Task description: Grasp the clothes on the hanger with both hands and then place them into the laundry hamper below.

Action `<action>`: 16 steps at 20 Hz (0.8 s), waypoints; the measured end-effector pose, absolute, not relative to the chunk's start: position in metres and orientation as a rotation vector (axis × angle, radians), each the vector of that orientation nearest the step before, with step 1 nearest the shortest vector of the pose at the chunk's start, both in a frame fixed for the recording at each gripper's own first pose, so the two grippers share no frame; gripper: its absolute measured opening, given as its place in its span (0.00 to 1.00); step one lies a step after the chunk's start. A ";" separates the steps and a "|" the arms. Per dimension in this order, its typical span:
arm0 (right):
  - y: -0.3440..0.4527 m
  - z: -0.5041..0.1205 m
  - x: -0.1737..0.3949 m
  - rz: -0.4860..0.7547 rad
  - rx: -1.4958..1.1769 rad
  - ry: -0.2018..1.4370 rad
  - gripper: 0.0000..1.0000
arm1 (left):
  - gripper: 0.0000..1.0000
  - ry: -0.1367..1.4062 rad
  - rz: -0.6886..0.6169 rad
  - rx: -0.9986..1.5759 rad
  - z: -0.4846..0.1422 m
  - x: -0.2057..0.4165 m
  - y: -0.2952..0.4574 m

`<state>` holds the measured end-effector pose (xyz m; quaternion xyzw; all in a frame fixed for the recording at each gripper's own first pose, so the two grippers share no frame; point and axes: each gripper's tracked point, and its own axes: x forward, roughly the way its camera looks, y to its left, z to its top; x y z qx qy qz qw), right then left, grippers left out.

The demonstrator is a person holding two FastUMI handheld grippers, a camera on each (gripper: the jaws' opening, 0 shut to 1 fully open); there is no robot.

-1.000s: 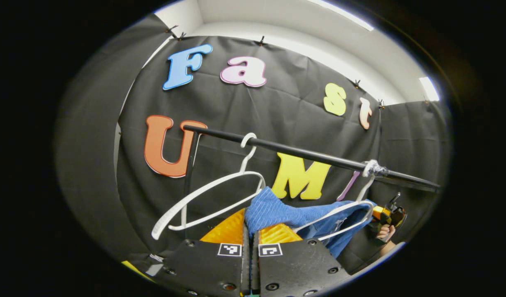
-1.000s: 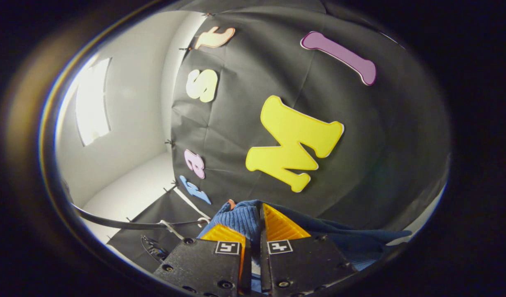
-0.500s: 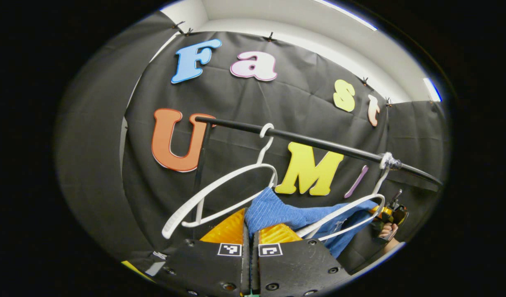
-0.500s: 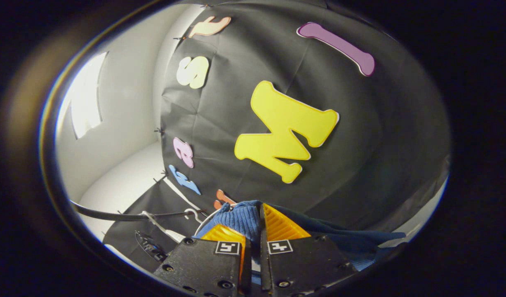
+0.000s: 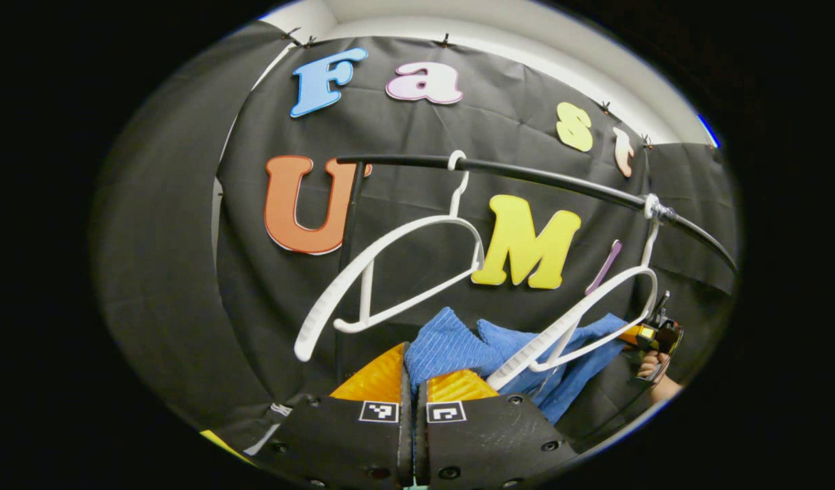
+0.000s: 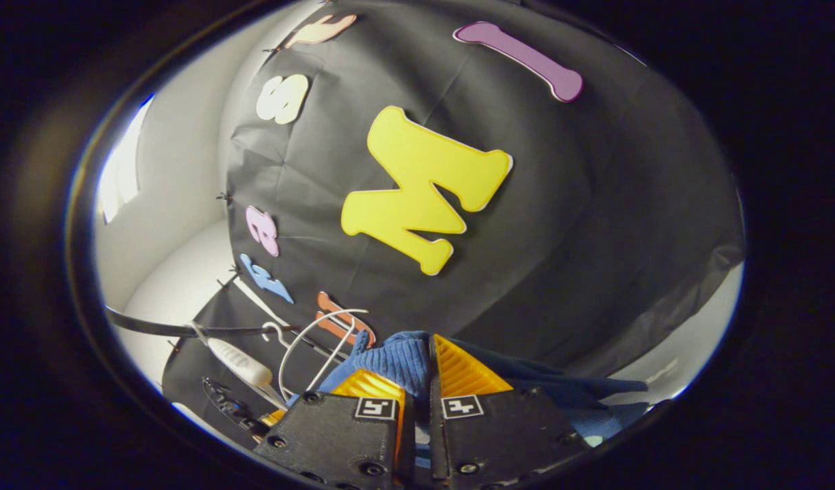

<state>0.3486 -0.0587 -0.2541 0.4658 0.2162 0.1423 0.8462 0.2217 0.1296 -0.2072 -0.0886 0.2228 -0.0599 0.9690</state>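
With my left gripper (image 5: pixel 413 381) and right gripper (image 6: pixel 417 378) each pinched on the blue garment (image 5: pixel 458 344) low in frame, I judge it could snag on the white hanger (image 5: pixel 580 320) crossing it, which, like the rail (image 5: pixel 560 180), sits higher in frame than a second ago.

A black rail (image 5: pixel 546 178) spans the booth, carrying 2 white hangers (image 5: pixel 390 272) (image 5: pixel 587 320) hooked over it.

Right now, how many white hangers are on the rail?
2. One bare hanger hangs near the rail's left end; the other hanger hangs toward its right end, with the blue garment close behind its lower bar.
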 end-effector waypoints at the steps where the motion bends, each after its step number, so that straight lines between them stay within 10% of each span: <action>1: -0.058 -0.260 0.345 0.286 0.973 0.468 0.11 | 0.01 0.451 -0.121 -0.187 -0.210 0.218 0.131; 16: -0.004 -0.340 0.255 0.150 0.981 0.650 0.11 | 0.01 0.541 -0.116 -0.198 -0.241 0.132 0.130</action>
